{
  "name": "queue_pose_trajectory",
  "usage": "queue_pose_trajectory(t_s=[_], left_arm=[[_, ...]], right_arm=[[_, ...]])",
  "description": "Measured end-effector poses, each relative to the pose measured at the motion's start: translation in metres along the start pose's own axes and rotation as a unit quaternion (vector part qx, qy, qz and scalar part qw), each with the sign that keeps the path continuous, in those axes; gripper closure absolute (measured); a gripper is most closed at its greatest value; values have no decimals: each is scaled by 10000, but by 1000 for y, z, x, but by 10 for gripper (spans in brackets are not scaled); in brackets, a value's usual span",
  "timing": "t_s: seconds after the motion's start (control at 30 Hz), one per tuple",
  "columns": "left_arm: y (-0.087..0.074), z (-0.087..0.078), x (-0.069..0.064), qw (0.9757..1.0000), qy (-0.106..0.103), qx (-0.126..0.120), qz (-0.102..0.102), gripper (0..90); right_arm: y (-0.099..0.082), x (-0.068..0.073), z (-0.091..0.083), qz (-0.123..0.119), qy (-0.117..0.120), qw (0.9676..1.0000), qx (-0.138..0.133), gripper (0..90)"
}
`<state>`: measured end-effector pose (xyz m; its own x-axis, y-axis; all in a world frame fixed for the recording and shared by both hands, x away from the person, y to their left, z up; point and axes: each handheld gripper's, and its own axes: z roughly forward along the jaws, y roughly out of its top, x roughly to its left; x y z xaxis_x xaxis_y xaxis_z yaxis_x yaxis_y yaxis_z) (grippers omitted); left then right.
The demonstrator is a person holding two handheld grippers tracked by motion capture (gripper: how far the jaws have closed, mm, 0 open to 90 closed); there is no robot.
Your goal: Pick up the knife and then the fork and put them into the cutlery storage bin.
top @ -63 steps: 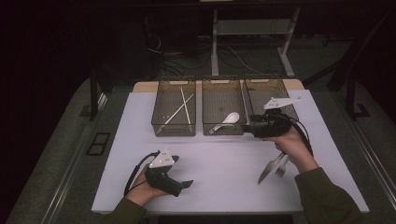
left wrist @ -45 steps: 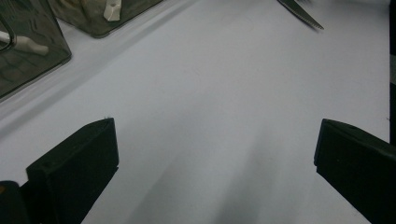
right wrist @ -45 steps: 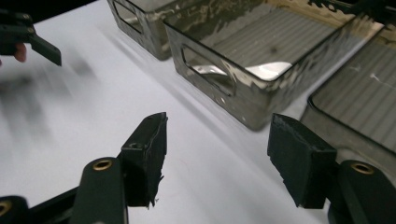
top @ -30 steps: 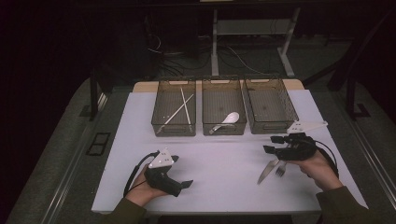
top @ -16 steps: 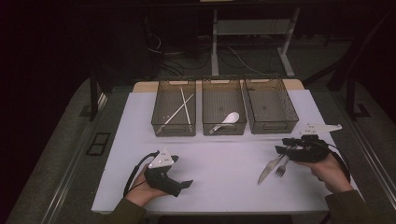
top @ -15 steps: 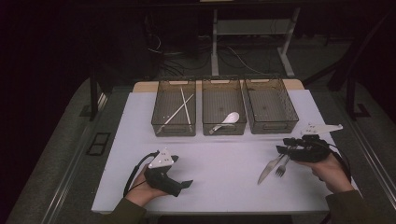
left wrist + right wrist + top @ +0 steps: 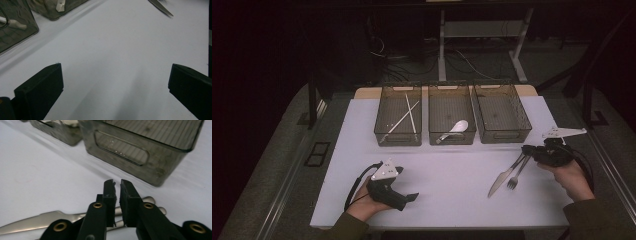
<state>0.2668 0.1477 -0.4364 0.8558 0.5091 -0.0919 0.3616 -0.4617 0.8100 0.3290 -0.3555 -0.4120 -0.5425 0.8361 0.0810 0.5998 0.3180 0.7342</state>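
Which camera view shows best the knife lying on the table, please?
The high view: there the knife lies in full on the white table, beside the fork. The right gripper view shows its blade and handle partly behind the tongs. The left gripper view catches its tip at the top edge.

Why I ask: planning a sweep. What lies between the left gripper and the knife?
Nothing: in the high view the stretch of white table top from the left gripper to the knife is bare.

We see a silver metal knife point(image 7: 502, 178) and silver metal fork point(image 7: 518, 172) lying flat, side by side, handles touching, on the white tabletop point(image 7: 452, 175).
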Motion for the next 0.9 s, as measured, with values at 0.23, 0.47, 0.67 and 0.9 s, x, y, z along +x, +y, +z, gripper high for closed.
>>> queue_pose_trajectory(t_s=[0.23,0.47,0.67,0.9], left_arm=[[0,1,1,10000,4,-1,-24,0],[0,1,0,10000,9,-4,-43,0],[-1,1,1,10000,-15,29,-15,0],[-1,2,0,10000,-7,19,-31,0]], right_arm=[[2,-16,14,178,-182,9995,189,897],[1,-33,29,350,-629,9964,444,897],[-1,-44,35,401,-695,9948,620,898],[-2,-44,41,323,-694,9941,770,899]])
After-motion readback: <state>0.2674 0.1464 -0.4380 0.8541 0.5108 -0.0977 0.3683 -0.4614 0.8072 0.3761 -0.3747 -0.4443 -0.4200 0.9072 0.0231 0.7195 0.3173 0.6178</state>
